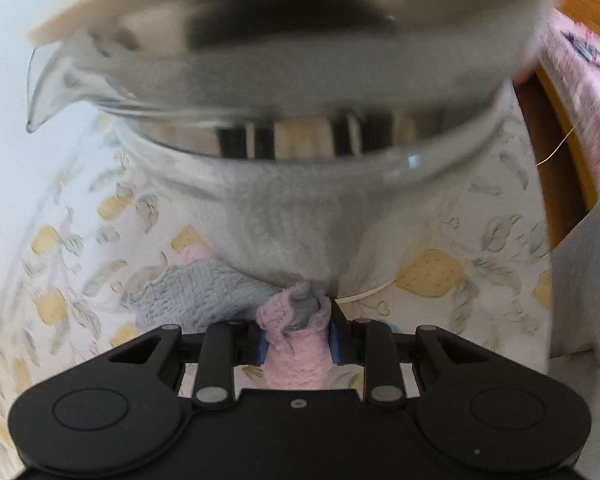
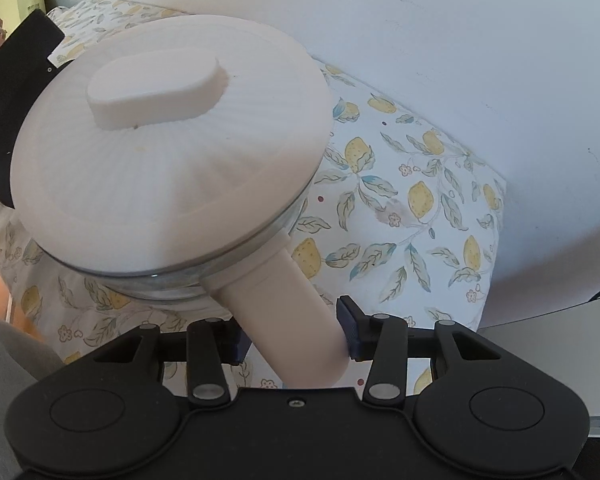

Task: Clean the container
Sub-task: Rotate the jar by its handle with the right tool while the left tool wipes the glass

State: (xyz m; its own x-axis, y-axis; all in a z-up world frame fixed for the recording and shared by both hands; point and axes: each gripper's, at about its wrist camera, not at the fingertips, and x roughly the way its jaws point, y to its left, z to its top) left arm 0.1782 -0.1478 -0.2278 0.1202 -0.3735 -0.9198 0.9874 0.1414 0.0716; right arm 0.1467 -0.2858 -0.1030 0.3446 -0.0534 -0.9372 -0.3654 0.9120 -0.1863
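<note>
Under pot (image 2: pixel 168 152), perhaps lemon-print tablecloth (image 2: pixel 416 216).

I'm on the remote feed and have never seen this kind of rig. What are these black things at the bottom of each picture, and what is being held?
No robot arm here: a person carries two hand-held grippers, each with a fisheye camera looking along its fingers. The black shapes are the grippers' bodies.

Left camera: the left gripper is shut on a pink and grey knitted cloth, pressed against the glass pot, which looks blurred.

Right camera: the right gripper clamps the pot's white handle. A white lid sits on the pot. Below lies a lemon-print tablecloth.
</note>
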